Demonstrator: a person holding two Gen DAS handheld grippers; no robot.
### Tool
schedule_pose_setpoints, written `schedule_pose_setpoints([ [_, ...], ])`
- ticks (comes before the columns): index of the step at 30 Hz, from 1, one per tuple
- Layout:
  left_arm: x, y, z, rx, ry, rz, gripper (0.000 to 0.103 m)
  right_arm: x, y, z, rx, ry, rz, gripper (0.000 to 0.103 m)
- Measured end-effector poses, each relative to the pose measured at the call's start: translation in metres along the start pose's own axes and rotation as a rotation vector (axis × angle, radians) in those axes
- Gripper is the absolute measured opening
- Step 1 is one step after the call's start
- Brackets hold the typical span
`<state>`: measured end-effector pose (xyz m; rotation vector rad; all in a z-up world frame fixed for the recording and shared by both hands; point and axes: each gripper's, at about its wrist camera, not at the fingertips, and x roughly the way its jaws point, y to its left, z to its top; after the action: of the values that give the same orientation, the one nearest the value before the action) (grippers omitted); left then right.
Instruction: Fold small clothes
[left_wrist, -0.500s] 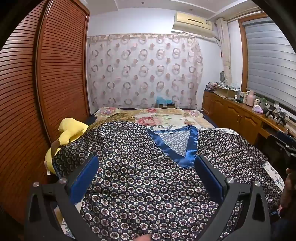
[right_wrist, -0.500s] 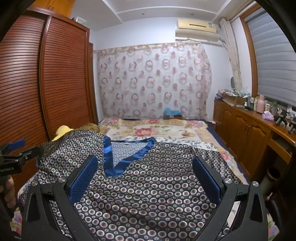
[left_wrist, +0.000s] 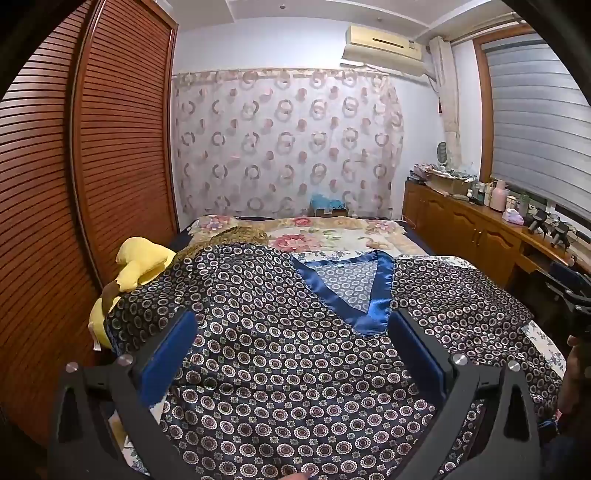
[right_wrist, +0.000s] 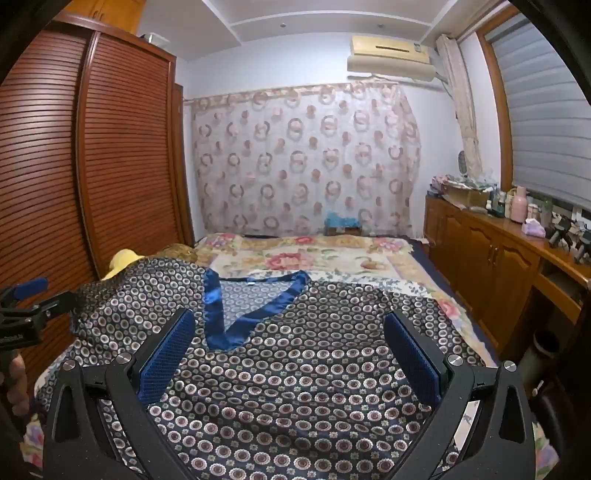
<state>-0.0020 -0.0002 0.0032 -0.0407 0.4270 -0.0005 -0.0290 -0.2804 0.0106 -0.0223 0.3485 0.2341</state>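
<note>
A dark circle-print satin top (left_wrist: 280, 354) with a blue V-neck (left_wrist: 373, 295) lies spread flat across the near end of the bed (right_wrist: 369, 254), its left sleeve draped over a yellow plush toy (left_wrist: 142, 262) beside the louvred wardrobe (left_wrist: 110, 147). The left gripper (left_wrist: 291, 354) and the right gripper (right_wrist: 288, 354) both hang above the fabric with jaws fully apart, holding nothing.

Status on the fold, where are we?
Done: the patterned top lies spread flat on the bed, blue V-neck collar facing up. In hand: nothing; left gripper and right gripper hover over it, jaws wide open. Left: every fold; no sleeve or hem is turned in.
</note>
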Motion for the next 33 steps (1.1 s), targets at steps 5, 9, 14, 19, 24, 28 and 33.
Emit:
schedule_pose_setpoints([
  [5,-0.0012,-0.0008,0.0007,0.004,-0.008,0.001,0.103,-0.0001,-0.0002,0.0002,0.001,0.001,0.001,0.103],
  [9,-0.0037,-0.002,0.0012,0.005,-0.013,0.003,0.103,0.0001,-0.0001,0.0006,0.002,0.002,0.0,0.103],
  [14,-0.0041,-0.0024,0.0016,0.006,-0.015,0.002,0.103,-0.0001,0.0,0.0007,0.002,0.001,0.0,0.103],
  [19,-0.0044,-0.0032,0.0011,0.011,-0.017,0.003,0.103,-0.0002,0.0001,0.001,0.002,0.002,-0.001,0.103],
  [24,-0.0046,-0.0035,0.0012,0.011,-0.018,0.003,0.103,-0.0006,0.0006,0.0006,0.002,0.002,0.0,0.103],
  [28,-0.0046,-0.0038,0.0011,0.01,-0.018,0.004,0.103,-0.0001,0.0009,0.0006,0.003,0.002,-0.001,0.103],
  [33,-0.0051,-0.0046,0.0011,0.012,-0.018,0.004,0.103,-0.0009,0.0008,0.0015,0.003,0.002,0.0,0.103],
])
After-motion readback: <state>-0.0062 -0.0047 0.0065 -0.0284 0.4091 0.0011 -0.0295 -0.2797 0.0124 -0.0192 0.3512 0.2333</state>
